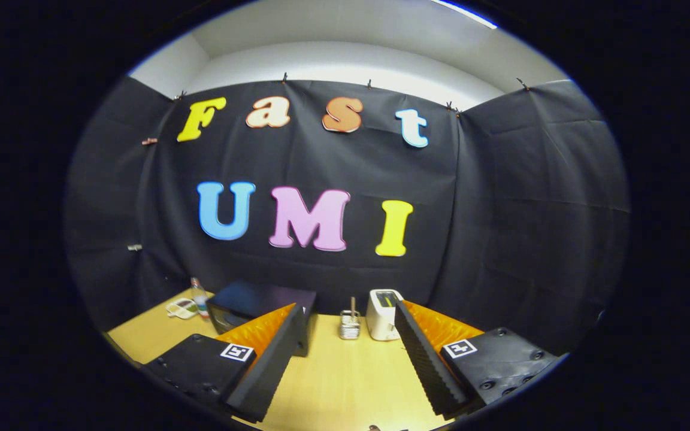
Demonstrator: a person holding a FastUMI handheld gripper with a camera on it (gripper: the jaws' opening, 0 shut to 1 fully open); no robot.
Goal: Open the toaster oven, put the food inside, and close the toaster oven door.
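Note:
A dark toaster oven stands at the back left of the wooden table, partly hidden behind my left finger; its door looks closed. A small metal wire rack with something upright in it sits beyond the fingers, near the middle. My gripper is open, held above the table with nothing between its fingers. The left finger and the right finger spread wide apart.
A white pop-up toaster stands right of the wire rack, close to the right finger. At the far left lie a small white dish and a small bottle. Black cloth walls close in the back and sides.

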